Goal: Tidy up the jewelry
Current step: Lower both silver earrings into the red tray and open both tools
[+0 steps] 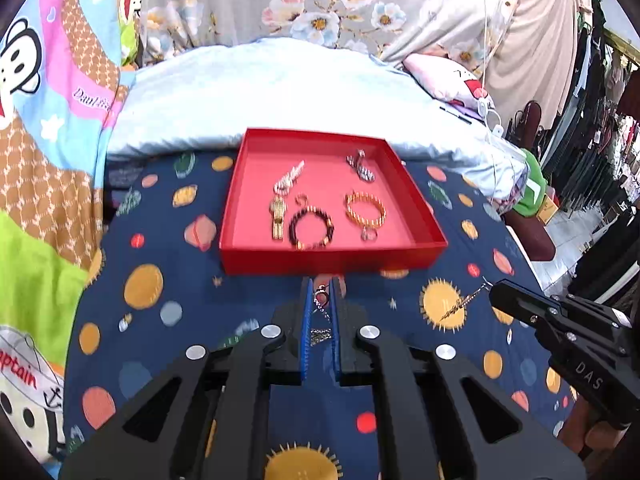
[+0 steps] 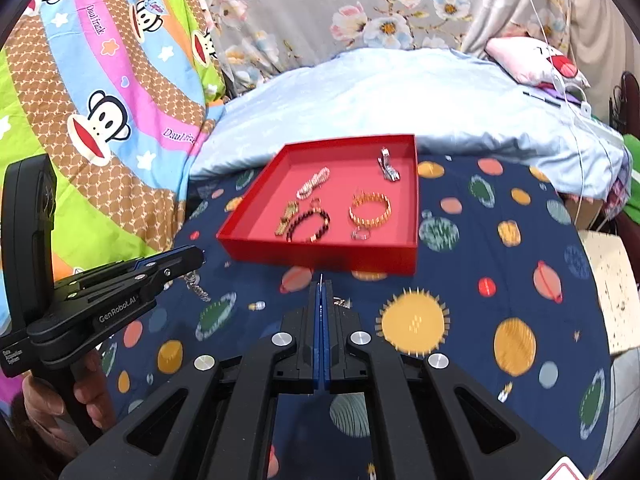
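Observation:
A red tray [image 1: 332, 258] [image 2: 320, 254] lies on the planet-print cloth and holds several pieces: a gold watch [image 1: 277, 216], a dark bead bracelet [image 1: 311, 227], a gold bracelet [image 1: 365, 210], a white bead strand [image 1: 289, 178] and a silver chain [image 1: 361, 166]. My left gripper [image 1: 323, 292] sits just before the tray's front wall, shut on a thin silver chain [image 1: 321, 320] that hangs between its blue pads; it also shows in the right wrist view [image 2: 196, 258]. My right gripper [image 2: 321, 286] [image 1: 494, 288] is shut on a gold chain [image 1: 460, 306] that dangles from its tip.
A light blue quilt [image 1: 280, 88] lies behind the tray. Cartoon-print bedding [image 1: 48, 160] rises on the left. A pink cushion [image 1: 452, 78] and a white cable lie at the back right. The bed edge drops off at the right beside a white box [image 2: 612, 292].

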A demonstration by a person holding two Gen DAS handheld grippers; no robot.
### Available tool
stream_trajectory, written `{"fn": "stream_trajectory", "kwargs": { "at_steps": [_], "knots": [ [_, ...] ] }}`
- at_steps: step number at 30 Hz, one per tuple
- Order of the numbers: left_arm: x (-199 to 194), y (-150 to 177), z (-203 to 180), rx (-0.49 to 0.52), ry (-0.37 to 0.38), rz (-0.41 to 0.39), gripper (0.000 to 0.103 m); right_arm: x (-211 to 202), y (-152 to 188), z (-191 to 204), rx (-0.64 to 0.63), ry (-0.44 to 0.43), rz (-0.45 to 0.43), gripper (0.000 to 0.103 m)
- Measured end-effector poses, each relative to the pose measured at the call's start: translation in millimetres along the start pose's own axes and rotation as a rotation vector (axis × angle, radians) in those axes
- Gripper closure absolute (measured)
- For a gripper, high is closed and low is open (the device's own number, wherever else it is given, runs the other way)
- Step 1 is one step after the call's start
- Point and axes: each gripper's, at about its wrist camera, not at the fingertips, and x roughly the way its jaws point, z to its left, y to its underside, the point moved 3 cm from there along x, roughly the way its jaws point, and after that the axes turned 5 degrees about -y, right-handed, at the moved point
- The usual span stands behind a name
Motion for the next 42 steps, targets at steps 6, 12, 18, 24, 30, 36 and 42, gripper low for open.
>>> {"fn": "stream_trajectory", "kwargs": {
  "at_steps": [6, 12, 18, 24, 30, 36, 42],
  "knots": [
    [2.7, -28.9, 0.5, 0.005, -0.012, -0.050, 0.096, 6.1, -27.1, 0.9, -0.015, -0.007, -0.032, 0.103],
    [15.3, -60.1, 3.3, 0.011, -0.034, -0.078, 0.096, 16.7, -59.3, -1.7, -0.028, -0.008, -0.065, 0.103],
    [35.2, -91.4, 3.3, 0.034, -0.063, -0.099, 0.096, 36.8, -95.1, -6.7, -0.046, 0.000, -0.088, 0.103],
    [63.4, -117.5, 1.5, 0.051, -0.086, -0.094, 0.096, 64.7, -128.3, -14.5, -0.045, -0.002, -0.090, 0.103],
    [97.1, -138.1, 0.6, 0.058, -0.115, -0.080, 0.096, 94.8, -148.9, -24.2, -0.028, -0.015, -0.071, 0.103],
    [129.0, -147.7, 3.0, 0.059, -0.135, -0.050, 0.096, 123.0, -156.9, -33.5, -0.024, -0.008, -0.047, 0.103],
    [153.1, -153.3, 7.5, 0.054, -0.152, -0.023, 0.096, 150.2, -161.3, -48.1, 0.002, -0.001, -0.015, 0.103]
  ]
}}
